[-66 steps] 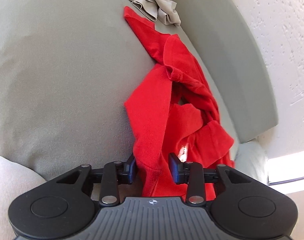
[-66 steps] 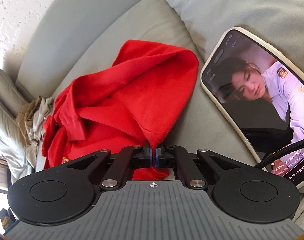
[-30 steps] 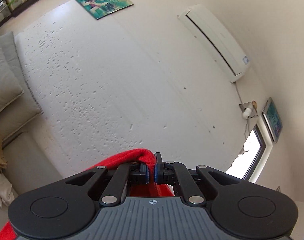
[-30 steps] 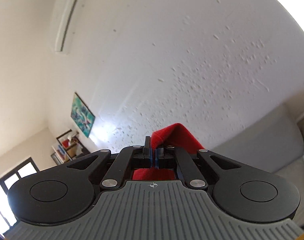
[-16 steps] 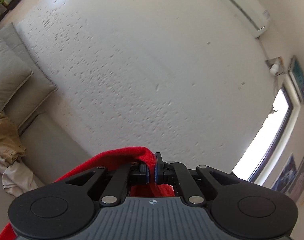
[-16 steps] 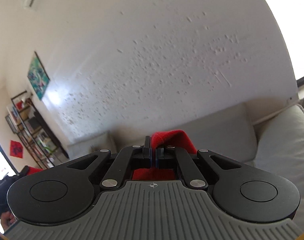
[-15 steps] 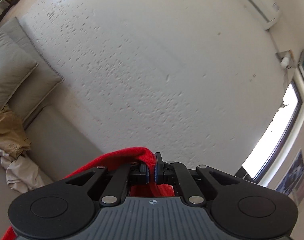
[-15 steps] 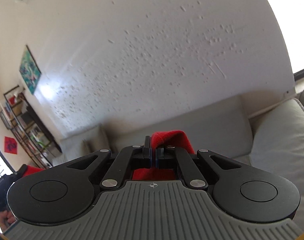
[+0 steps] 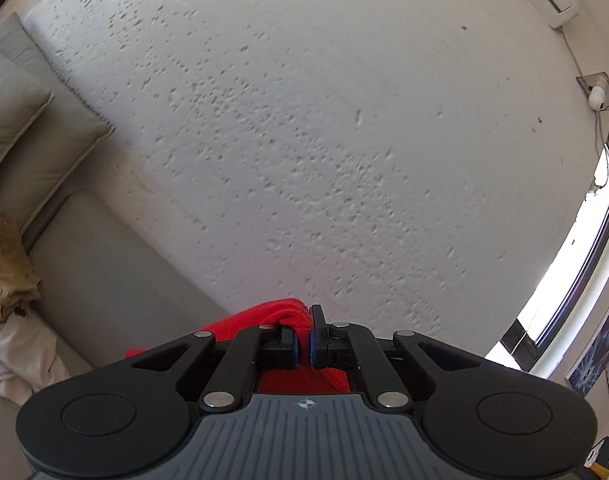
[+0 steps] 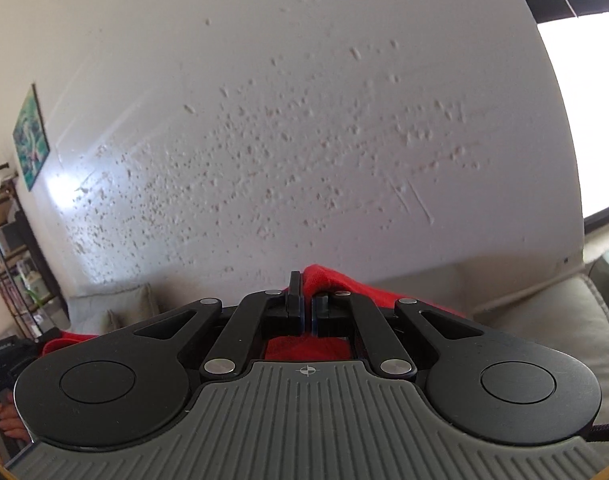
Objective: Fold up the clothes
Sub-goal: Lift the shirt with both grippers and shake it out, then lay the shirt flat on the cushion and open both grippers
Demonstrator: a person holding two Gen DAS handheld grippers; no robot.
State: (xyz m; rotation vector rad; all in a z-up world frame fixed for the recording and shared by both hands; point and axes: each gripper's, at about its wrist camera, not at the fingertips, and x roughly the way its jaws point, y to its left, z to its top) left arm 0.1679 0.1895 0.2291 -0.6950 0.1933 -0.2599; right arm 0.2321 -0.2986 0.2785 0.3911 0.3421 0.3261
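Both cameras now look at the pitted white wall (image 9: 344, 140) instead of down at the sofa (image 9: 104, 272), because the two grippers have lifted the red garment (image 9: 280, 314) into the air. The left gripper (image 9: 303, 344) is pressed together on a bunch of red cloth, and the right gripper (image 10: 307, 314) pinches another edge of it. The garment hangs below them, mostly hidden. I judge it is being held up to spread out before laying flat for folding.

Clothes pile (image 9: 4, 280) on sofa (image 9: 104, 264), left.
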